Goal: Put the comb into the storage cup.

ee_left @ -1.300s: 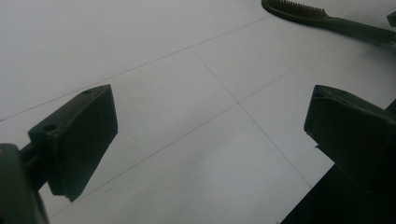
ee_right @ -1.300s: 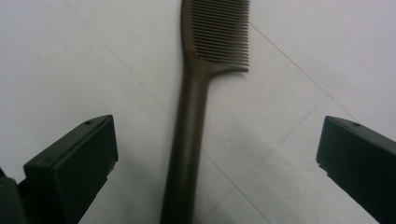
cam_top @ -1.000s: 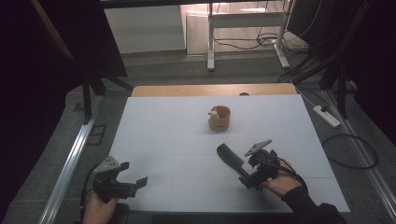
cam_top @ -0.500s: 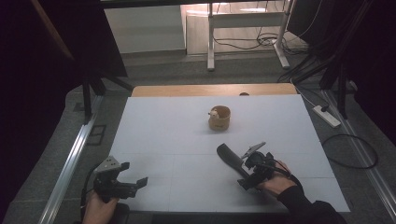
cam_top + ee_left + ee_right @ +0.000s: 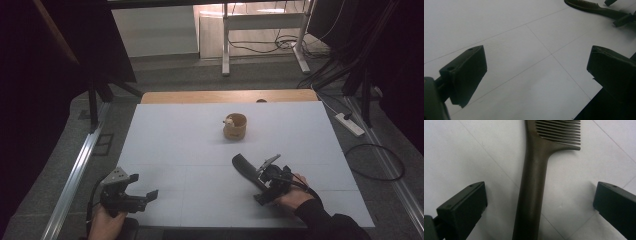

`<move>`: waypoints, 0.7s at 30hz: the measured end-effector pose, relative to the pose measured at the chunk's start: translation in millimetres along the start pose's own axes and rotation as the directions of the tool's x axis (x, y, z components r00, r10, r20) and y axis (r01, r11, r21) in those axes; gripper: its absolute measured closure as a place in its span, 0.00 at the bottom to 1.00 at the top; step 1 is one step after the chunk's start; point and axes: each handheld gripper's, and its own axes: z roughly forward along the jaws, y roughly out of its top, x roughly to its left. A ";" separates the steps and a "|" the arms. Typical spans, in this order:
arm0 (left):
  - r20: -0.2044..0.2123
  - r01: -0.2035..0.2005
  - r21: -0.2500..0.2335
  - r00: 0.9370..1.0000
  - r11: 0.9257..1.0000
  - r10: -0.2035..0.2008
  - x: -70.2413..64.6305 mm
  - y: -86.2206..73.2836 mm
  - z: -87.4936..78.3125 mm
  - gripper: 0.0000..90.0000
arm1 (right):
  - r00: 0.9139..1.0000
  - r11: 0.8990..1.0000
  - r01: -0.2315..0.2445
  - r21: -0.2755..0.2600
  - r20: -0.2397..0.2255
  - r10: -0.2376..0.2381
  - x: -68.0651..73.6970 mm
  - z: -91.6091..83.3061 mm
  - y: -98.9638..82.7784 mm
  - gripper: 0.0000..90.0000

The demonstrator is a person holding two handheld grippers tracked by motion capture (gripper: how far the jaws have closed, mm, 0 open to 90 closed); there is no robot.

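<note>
While your right gripper (image 5: 265, 176) hovers low over the near right part of the white table (image 5: 175, 140), its jaws stand wide apart with the dark comb (image 5: 245, 167) lying flat between them. Your right gripper view makes this plain: the comb (image 5: 531, 192) runs its handle straight up the middle, a jaw well clear on either side and neither touching it, and the teeth fan out at the top. From the high view you cannot read that gap so well, since your hand (image 5: 292, 195) and the gripper body cover the handle end; what it does give you is the comb's place, angled with its head toward the table's centre and well short of the small wooden cup (image 5: 235, 126) that stands farther back.

Your left gripper (image 5: 131, 196) sits at the near left corner, also spread wide and holding nothing. Its own view looks across bare table lined with faint seams, and far off at the top right it catches the comb's toothed head (image 5: 584, 5) beside a jaw tip of your other gripper (image 5: 624, 20).
</note>
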 end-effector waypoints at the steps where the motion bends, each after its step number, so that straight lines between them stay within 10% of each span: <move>1: 0.000 0.000 0.000 1.000 1.000 0.000 0.0 0.0 0.0 0.04 | 1.000 1.000 -0.003 0.001 0.002 0.003 0.3 0.1 0.2 0.00; 8: 0.000 -0.001 0.000 1.000 1.000 0.001 0.0 0.0 0.0 0.04 | 1.000 0.999 -0.013 0.031 0.004 0.013 1.9 -2.0 3.0 0.05; 21: 0.001 -0.006 0.002 1.000 1.000 0.006 -0.2 0.3 0.2 0.04 | 1.000 1.000 0.002 0.011 -0.009 -0.002 2.9 -14.3 5.8 0.69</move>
